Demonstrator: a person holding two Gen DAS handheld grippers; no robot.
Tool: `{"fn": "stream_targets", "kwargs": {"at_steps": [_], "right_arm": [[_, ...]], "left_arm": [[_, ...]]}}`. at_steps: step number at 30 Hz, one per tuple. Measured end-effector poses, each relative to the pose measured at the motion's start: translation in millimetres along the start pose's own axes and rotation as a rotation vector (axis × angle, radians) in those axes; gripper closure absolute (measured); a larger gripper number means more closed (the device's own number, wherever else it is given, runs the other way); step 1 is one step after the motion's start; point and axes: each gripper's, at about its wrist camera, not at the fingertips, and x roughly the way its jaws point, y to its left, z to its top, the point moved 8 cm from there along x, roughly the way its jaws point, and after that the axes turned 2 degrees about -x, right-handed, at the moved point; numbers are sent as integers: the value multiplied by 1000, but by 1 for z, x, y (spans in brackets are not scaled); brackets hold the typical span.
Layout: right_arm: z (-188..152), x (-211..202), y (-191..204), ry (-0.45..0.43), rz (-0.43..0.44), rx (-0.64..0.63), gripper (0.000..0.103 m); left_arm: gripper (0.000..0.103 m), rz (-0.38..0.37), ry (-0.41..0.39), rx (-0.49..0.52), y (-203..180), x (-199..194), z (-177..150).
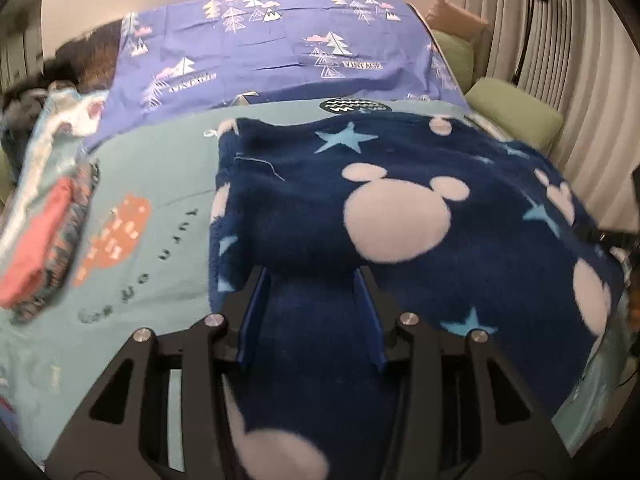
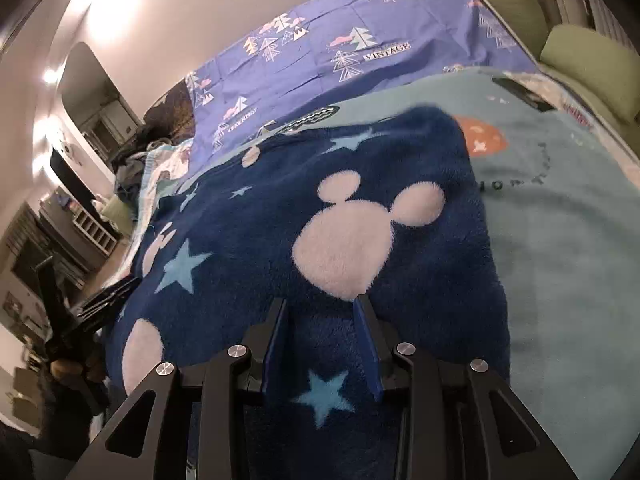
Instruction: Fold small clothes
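Observation:
A navy fleece garment (image 1: 400, 216) (image 2: 344, 240) with white mouse-head shapes and light blue stars lies spread on a light blue blanket (image 1: 160, 168) (image 2: 560, 260) on the bed. My left gripper (image 1: 310, 272) hovers over its near left part. The jaws stand apart, with fleece lying in the gap and the pads not pressing on it. My right gripper (image 2: 320, 300) is over the near right part of the same garment, also open, with fleece lying loose between its blue pads (image 2: 368, 344).
A stack of folded clothes (image 1: 44, 240), pink on top, sits at the blanket's left edge. A purple sheet with tree prints (image 1: 280, 40) (image 2: 340, 32) covers the far bed. Green cushions (image 1: 516, 112) (image 2: 592, 64) and a curtain lie to the right.

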Motion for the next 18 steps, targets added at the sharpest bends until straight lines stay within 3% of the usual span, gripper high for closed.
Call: {"fn": "stream_targets", "kwargs": {"at_steps": [2,4,6,9,13,18], "right_arm": [[9,-8,6,1,-32,-8,69],[21,-17,22,-20,3,-19,67],[31,-19,38,-47,49,-31,67],[56,-3,60,-54,36,-34,66],[84,31,86,-52,63,-39,66],[98,71,89,-17,45,-13,66]], "left_arm": [[56,19,18,5,-1,-4,3],[56,7,24,-23,-5,-12,8],[56,-69,-15,-67,-15,-27,19],[55,-179,-52,-91,-39,-31,43],[54,-213,-70,-37,-79,-12,76],[54,-200,-5,-9,-110,29,87]]}}
